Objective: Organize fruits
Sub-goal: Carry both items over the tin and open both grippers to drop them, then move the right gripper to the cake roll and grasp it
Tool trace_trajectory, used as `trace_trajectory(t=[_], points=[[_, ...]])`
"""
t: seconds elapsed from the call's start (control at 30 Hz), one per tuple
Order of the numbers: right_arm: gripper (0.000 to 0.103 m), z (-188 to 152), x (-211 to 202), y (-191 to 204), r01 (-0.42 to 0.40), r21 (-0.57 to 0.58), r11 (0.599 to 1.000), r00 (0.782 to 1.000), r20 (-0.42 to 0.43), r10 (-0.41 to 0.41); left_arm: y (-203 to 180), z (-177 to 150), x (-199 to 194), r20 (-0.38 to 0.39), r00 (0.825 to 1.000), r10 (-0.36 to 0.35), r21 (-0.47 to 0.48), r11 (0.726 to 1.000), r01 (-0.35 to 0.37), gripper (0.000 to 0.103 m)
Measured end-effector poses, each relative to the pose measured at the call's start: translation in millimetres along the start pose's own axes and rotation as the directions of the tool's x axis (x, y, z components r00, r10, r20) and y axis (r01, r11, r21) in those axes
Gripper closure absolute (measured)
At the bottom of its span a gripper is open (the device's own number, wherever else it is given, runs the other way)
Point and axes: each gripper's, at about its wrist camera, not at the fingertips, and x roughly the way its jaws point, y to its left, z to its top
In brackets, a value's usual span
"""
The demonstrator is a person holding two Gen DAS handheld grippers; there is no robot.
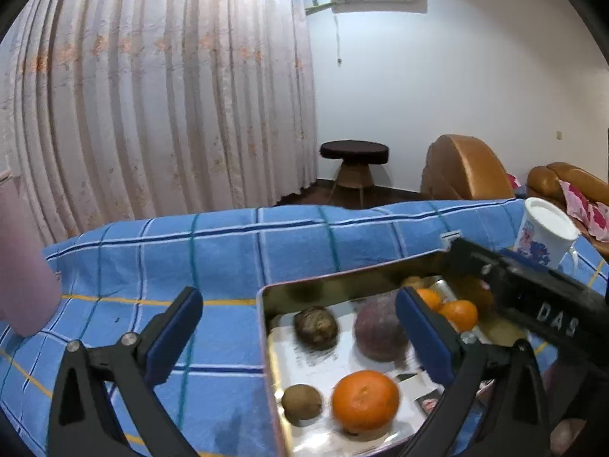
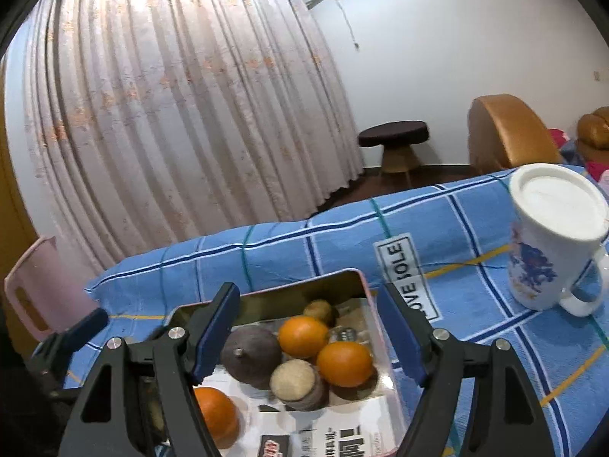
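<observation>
A rectangular metal tin sits on the blue checked cloth and holds fruit. In the left wrist view I see a large orange, a kiwi, a dark brown fruit, a purple fruit and two small oranges. In the right wrist view I see a dark purple fruit, two oranges, a third orange and a cut brown fruit. My left gripper is open above the tin's left wall. My right gripper is open over the tin, empty.
A white floral mug stands on the cloth right of the tin. A pink object is at the left edge. Curtain, a stool and brown sofas lie beyond the table.
</observation>
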Motion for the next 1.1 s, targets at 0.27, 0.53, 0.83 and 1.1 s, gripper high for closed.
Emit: trace_trajectory(t=[0.27, 0.53, 0.83, 1.1], points=[[0.027, -6.2, -18.8, 7.8, 0.051, -0.029, 0.998, 0.993, 0.109, -0.048, 47.3, -14.1, -8.3, -0.002, 0.992, 0.127, -0.053, 0.991, -0.127, 0.0], [0.027, -19.4, -20.6, 22.5, 0.08, -0.024, 0.997, 0.991, 0.113, -0.076, 84.8, -24.5, -10.5, 0.0, 0.978, 0.206, -0.059, 0.977, -0.206, 0.0], [0.027, -36.9, -28.6, 57.1, 0.087, -0.017, 0.996, 0.99, 0.113, -0.085, 119.4, -32.9, -10.4, -0.014, 0.971, 0.24, -0.068, 0.968, -0.241, 0.0], [0.027, -51.5, -23.5, 110.3, 0.047, -0.1, 0.994, 0.995, 0.089, -0.038, 153.9, -37.7, -13.4, -0.02, 0.964, 0.264, -0.069, 0.962, -0.265, 0.0]])
